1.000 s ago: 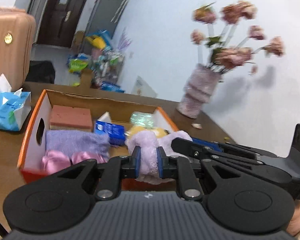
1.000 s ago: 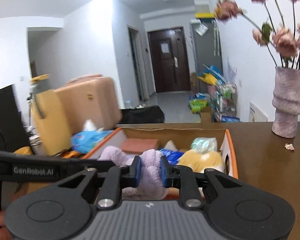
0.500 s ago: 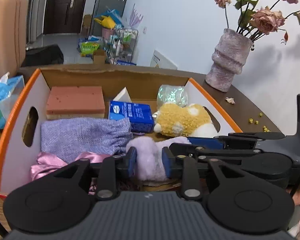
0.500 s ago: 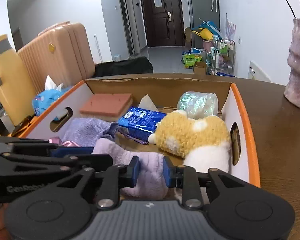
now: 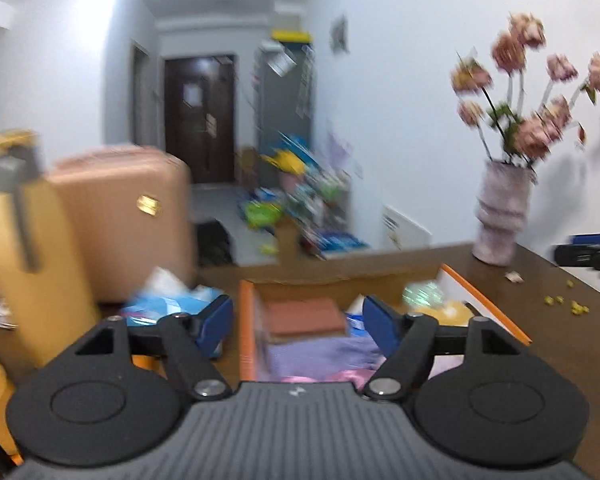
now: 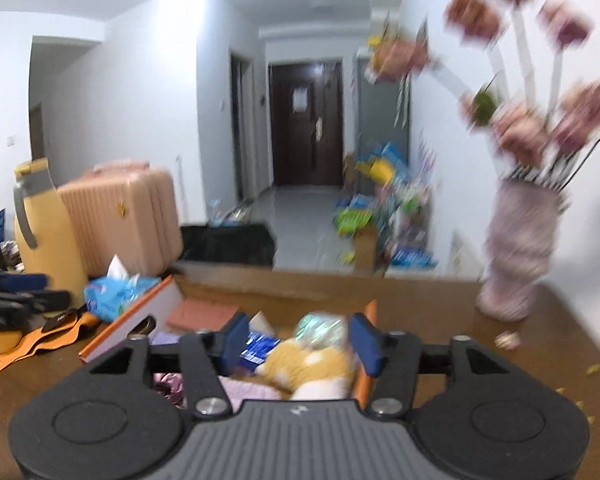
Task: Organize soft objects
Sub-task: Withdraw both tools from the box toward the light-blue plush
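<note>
The orange-edged cardboard box (image 5: 246,328) stands on the brown table and holds the soft things. In it are a pink sponge block (image 5: 304,314), lavender cloth (image 5: 320,354) and pink satin (image 5: 324,376). My left gripper (image 5: 298,320) hovers above the box's left wall, its jaws opening with nothing between the blue pads. My right gripper (image 6: 300,336) hangs over the box's near right end, jaws also opening, pads clear of the yellow plush (image 6: 308,364) below. A lilac plush (image 6: 244,392) lies at the box front beside a blue tissue pack (image 6: 260,348). Both views are blurred.
A vase of pink flowers (image 6: 516,256) stands at the table's right. A tissue pack (image 6: 116,292), a yellow jug (image 6: 40,224) and a peach suitcase (image 6: 124,216) are left of the box. Small crumbs (image 5: 560,304) dot the table on the right.
Both grippers let go of the lilac plush, which now lies in the box. Their jaws have spread wide, and both have risen and drawn back, so more of the room shows.
</note>
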Motion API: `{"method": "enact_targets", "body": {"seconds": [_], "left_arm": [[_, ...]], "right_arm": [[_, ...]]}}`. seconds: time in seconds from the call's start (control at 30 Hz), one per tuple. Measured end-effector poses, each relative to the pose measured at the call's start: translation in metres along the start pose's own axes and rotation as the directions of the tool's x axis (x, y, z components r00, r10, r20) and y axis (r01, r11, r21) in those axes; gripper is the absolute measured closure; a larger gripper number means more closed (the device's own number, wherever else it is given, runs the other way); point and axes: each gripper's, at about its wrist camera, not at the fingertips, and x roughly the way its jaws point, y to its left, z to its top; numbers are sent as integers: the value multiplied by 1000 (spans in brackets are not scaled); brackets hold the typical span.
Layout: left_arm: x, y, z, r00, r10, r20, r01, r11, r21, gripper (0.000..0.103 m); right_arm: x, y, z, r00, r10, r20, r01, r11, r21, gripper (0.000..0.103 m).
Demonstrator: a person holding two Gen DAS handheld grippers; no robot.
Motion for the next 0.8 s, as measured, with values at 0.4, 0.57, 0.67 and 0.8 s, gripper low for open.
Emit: {"method": "enact_targets", "body": {"seconds": [0.4,0.57,0.67,0.8], "left_arm": [[-85,7,-6,997,28,69,-26,999,-34,19],[-117,2,-48,998,-51,28,53,994,-92,17],[-144,-6,-78,997,-70,39,74,991,-107,16],[-176,-17,-118,997,-67,26,69,990,-121,13]], "right_arm": [[-95,17,0,991,-35,128,37,999,-11,25],[-122,30,-39,990,-1,138,-4,999,39,24],[-139,42,-72,990,26,136,-32,998,45,24],[-165,62,-113,989,47,138,-52,998,33,23]]}}
